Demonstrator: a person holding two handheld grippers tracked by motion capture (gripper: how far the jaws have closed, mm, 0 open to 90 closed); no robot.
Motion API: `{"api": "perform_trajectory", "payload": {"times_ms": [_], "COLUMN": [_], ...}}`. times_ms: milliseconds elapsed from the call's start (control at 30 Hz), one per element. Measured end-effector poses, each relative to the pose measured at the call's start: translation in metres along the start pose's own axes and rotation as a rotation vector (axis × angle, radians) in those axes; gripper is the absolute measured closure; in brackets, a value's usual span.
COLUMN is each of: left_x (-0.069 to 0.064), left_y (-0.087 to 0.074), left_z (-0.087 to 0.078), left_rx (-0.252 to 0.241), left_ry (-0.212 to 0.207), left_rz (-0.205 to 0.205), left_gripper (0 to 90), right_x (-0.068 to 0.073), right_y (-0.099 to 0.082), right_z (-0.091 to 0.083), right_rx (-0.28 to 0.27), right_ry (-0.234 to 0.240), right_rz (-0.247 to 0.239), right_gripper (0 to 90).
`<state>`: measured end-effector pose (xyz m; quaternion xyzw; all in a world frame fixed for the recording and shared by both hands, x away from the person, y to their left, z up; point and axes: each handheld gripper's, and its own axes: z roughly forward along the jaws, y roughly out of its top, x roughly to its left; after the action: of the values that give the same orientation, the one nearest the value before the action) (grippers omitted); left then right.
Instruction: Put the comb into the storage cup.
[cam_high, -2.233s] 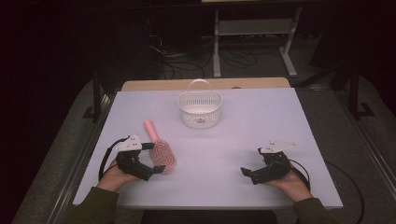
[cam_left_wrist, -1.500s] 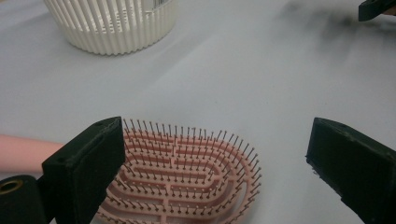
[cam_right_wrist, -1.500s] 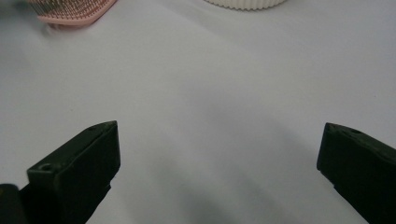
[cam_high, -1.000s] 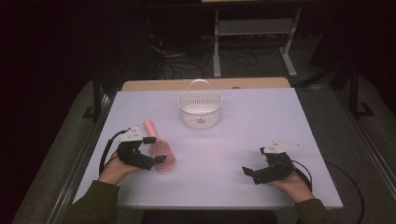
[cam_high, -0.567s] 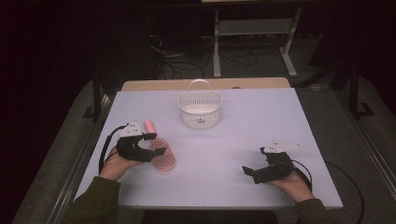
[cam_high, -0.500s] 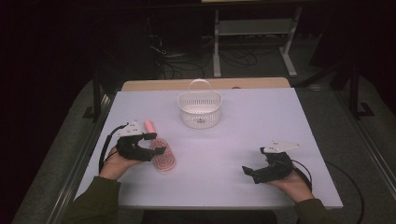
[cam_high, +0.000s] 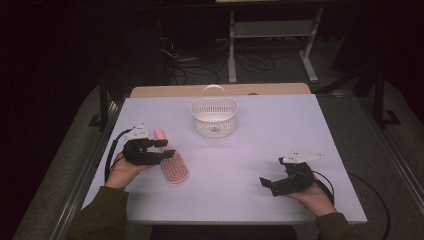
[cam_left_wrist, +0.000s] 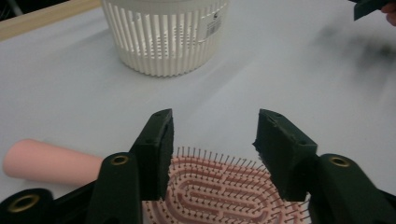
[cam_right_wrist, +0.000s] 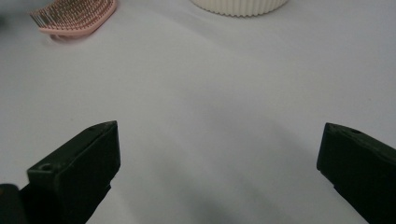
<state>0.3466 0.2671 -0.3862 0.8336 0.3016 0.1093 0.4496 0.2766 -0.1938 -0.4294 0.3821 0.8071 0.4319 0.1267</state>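
The pink hairbrush (cam_high: 172, 166) lies bristles-up on the table (cam_high: 260, 145), looking light and rigid with springy bristles, so the left tongs (cam_left_wrist: 212, 135), just closing astride its head yet not pinching, want the hard rim or handle, while the right tongs (cam_right_wrist: 217, 154) rest spread.

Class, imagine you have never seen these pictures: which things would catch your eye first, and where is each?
The pink hairbrush lies bristles up at the table's left, under the left gripper, whose jaws have just been closing over it without yet pressing it. The white slatted basket stands at the far middle. The right gripper rests open at the right.
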Motion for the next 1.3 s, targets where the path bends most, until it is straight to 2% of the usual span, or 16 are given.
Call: {"api": "perform_trajectory", "payload": {"times_ms": [200, 500, 600, 967, 1300], "left_x": [0.006, 0.015, 0.017, 0.027, 0.037], "left_y": [0.004, 0.010, 0.012, 0.022, 0.032], "left_z": [0.002, 0.002, 0.005, 0.010, 0.016], "left_rx": [0.019, 0.038, 0.054, 0.089, 0.115], "left_ry": [0.027, 0.017, 0.028, 0.046, 0.049], "left_rz": [-0.016, -0.018, 0.000, 0.020, 0.038], "left_gripper": [54.6, 67.5, 72.2, 89.7, 90.0], "right_x": [0.000, 0.000, -0.001, -0.002, -0.002], "right_y": [0.000, 0.000, 0.000, 0.000, 0.000], "right_z": [0.000, 0.000, 0.000, 0.000, -0.001], "right_rx": [0.001, 0.001, -0.004, -0.007, -0.014], "right_ry": [0.002, 0.003, 0.006, 0.011, 0.012], "right_rz": [0.000, 0.003, 0.004, 0.007, 0.019], "right_gripper": [0.0, 0.0, 0.0, 0.0, 0.0]}}
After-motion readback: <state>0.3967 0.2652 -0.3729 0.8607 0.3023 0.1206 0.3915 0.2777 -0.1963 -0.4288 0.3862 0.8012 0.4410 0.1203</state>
